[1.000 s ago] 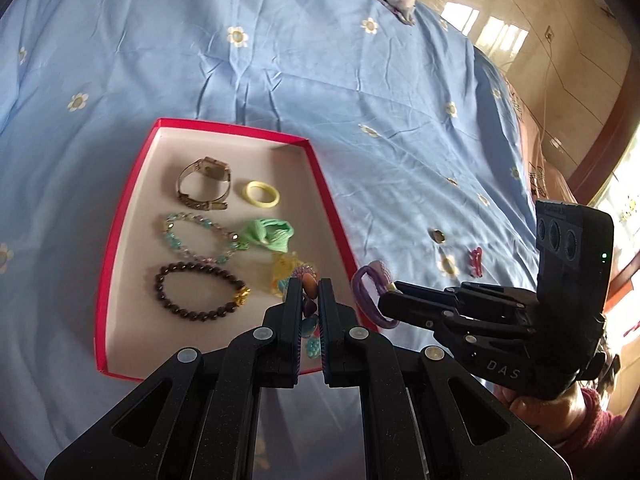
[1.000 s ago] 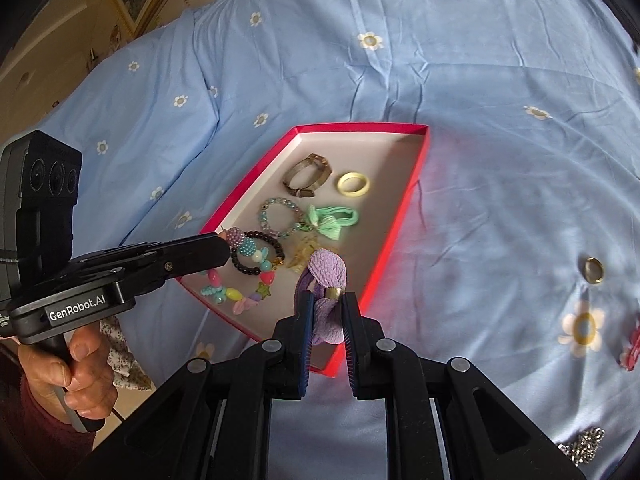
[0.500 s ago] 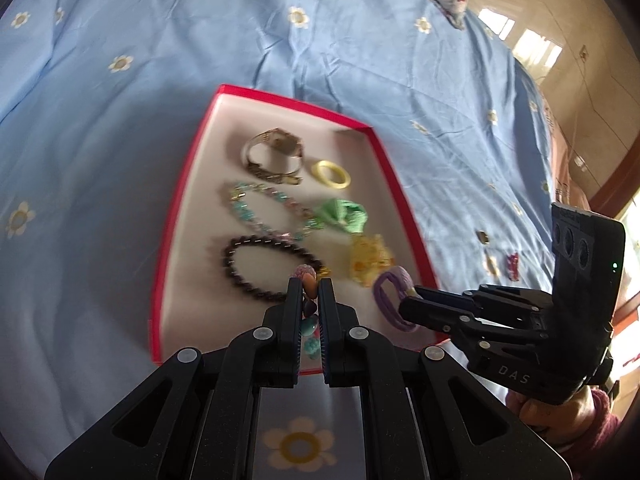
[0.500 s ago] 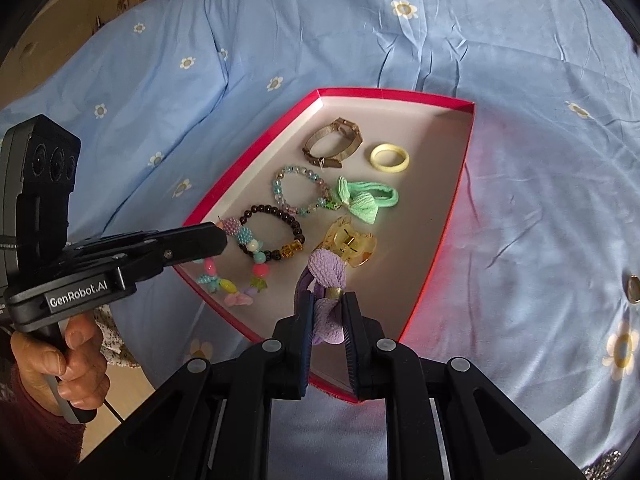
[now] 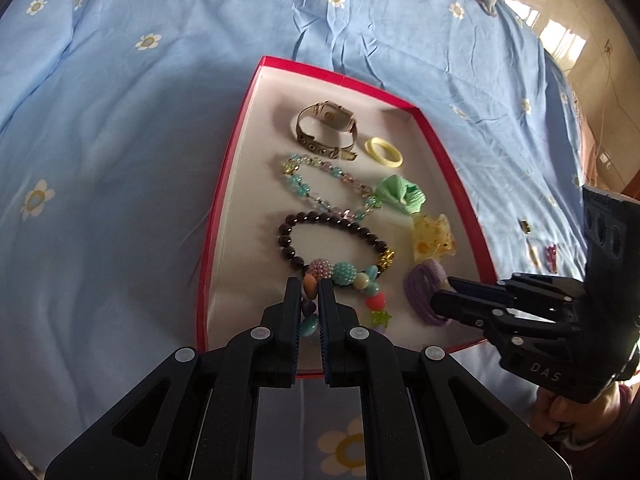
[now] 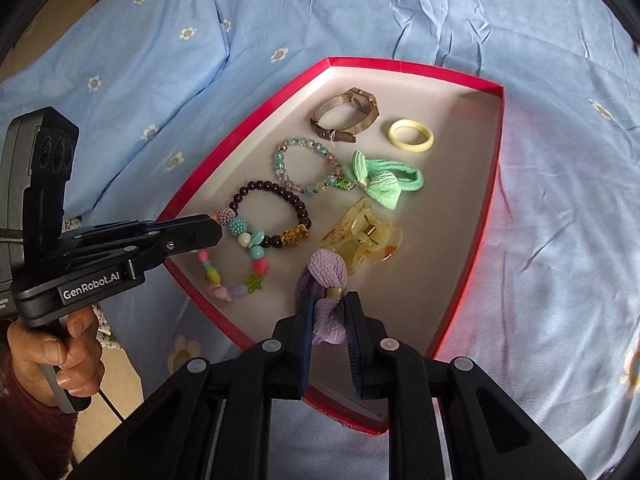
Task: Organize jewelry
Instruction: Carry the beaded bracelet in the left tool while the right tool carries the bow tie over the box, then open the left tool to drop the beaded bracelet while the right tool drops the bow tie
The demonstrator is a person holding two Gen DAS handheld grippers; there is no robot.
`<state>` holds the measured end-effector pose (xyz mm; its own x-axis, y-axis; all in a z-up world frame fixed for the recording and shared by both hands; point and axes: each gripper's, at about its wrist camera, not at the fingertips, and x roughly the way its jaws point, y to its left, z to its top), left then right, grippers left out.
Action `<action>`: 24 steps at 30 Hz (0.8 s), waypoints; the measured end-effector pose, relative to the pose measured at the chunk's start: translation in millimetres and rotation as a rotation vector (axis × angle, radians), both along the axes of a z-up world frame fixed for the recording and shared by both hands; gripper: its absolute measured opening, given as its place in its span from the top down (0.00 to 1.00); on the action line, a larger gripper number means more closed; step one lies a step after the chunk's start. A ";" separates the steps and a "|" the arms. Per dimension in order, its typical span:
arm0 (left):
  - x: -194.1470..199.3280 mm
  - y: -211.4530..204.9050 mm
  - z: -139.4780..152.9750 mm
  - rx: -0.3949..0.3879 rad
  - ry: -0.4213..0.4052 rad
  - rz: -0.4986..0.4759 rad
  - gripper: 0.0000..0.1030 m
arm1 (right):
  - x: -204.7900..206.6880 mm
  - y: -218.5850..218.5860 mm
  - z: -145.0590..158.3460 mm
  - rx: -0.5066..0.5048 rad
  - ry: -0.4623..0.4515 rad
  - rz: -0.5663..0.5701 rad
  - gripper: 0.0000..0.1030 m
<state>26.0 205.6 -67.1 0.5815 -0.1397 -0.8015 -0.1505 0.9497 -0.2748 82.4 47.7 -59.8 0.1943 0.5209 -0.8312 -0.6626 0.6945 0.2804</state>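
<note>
A red-rimmed tray (image 5: 212, 216) is seen lying on a blue flowered bedsheet (image 5: 120, 120). In its far part a watch (image 5: 326, 128) and a yellow ring (image 5: 384, 152) are laid side by side, the ring nearer the tray's right wall. Behind them towards the near edge, a clear-bead bracelet (image 5: 320, 192) is set, touched at its right end by a green hair tie (image 5: 402, 194). A dark bead bracelet (image 5: 332, 240) follows, with a yellow hair clip (image 5: 434, 240) just beside it on the right.

The left gripper (image 5: 310, 300) is pressed together on a colourful bead bracelet (image 5: 344, 276), pinching one strand of it between the fingers; the rest of this bracelet is seen draped on the tray floor near the near edge, its large pink and teal beads touching the dark bracelet. The same pinch is seen from the side in the right wrist view, where the left gripper (image 6: 214, 232) reaches over the tray's left wall.

The right gripper (image 6: 326, 320) is closed on a purple hair tie (image 6: 326, 276), which is gripped at its metal band and held over the near right part of the tray, just beside the hair clip. Whether the tie touches the tray floor cannot be told. From the left wrist view the right gripper (image 5: 440, 300) is seen coming in across the right wall.

A few small items (image 5: 538, 248) are left on the sheet to the right of the tray, too small to be named.
</note>
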 end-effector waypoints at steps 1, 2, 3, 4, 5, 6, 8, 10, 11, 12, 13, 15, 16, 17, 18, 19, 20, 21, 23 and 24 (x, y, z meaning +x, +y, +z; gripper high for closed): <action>0.1 0.2 -0.7 0.004 0.003 0.003 0.94 | 0.1 0.2 0.2 -0.002 -0.002 0.000 0.82; 0.5 0.3 -0.9 0.006 0.004 0.004 0.94 | -0.1 0.4 0.4 -0.003 -0.003 -0.001 0.82; 0.2 0.4 -0.8 0.008 0.004 0.005 0.94 | 0.5 0.5 0.2 -0.002 -0.003 -0.003 0.82; -0.2 0.3 -0.2 0.012 0.004 0.006 0.94 | 1.0 -0.3 -0.1 0.001 0.000 -0.005 0.82; -0.6 0.2 0.1 0.014 0.006 0.008 0.92 | 1.0 -0.5 -0.3 0.004 0.001 -0.008 0.82; -0.6 0.1 0.3 0.013 0.006 0.008 0.91 | 0.8 -1.1 -0.6 0.007 0.002 -0.012 0.81; -0.7 -0.6 1.2 0.015 0.008 0.011 0.87 | 0.2 -3.4 0.0 0.018 0.005 -0.016 0.77; -0.9 -0.7 2.7 0.018 0.009 0.016 0.81 | -0.9 -5.8 1.2 0.033 0.007 -0.022 0.71; -1.0 -0.7 3.7 0.020 0.009 0.019 0.79 | -1.7 -7.0 2.3 0.038 0.005 -0.023 0.69; -1.6 -0.9 4.9 0.022 0.008 0.021 0.78 | -2.3 -8.2 3.7 0.042 0.002 -0.026 0.68; -2.2 -1.2 6.0 0.021 0.007 0.022 0.78 | -3.0 -10.7 5.5 0.050 0.001 -0.031 0.68; -3.9 -1.4 8.4 0.016 0.004 0.024 0.74 | -4.4 -15.9 9.3 0.065 -0.002 -0.041 0.68; -4.6 -2.3 10.4 0.015 0.000 0.026 0.72 | -4.7 -18.8 11.6 0.072 -0.005 -0.048 0.68; -5.6 -2.7 11.8 0.015 -0.004 0.028 0.69 | -4.9 -21.4 13.2 0.079 -0.006 -0.054 0.68; -6.3 -3.5 13.4 0.015 -0.008 0.028 0.68 | -5.7 -26.1 15.7 0.088 -0.009 -0.065 0.68; -6.7 -4.7 14.9 0.014 -0.011 0.026 0.68 | -6.1 -30.5 17.8 0.096 -0.011 -0.074 0.68; -6.7 -6.2 16.0 0.012 -0.013 0.024 0.68 | -5.2 -33.3 19.1 0.100 -0.013 -0.082 0.67; -6.8 -8.2 17.3 0.011 -0.015 0.022 0.68 | -5.6 -39.1 21.2 0.107 -0.015 -0.096 0.67; -6.5 -13.3 20.2 0.010 -0.021 0.015 0.66 | -5.9 -48.5 23.9 0.116 -0.016 -0.115 0.67; -6.5 -16.0 21.4 0.010 -0.023 0.012 0.64 | -6.4 -54.4 25.3 0.119 -0.018 -0.128 0.66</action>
<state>19.4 189.6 -45.6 0.6015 -0.1251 -0.7890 -0.1554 0.9505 -0.2691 76.0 -6.7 -34.5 0.2793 0.5859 -0.7607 -0.5766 0.7358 0.3551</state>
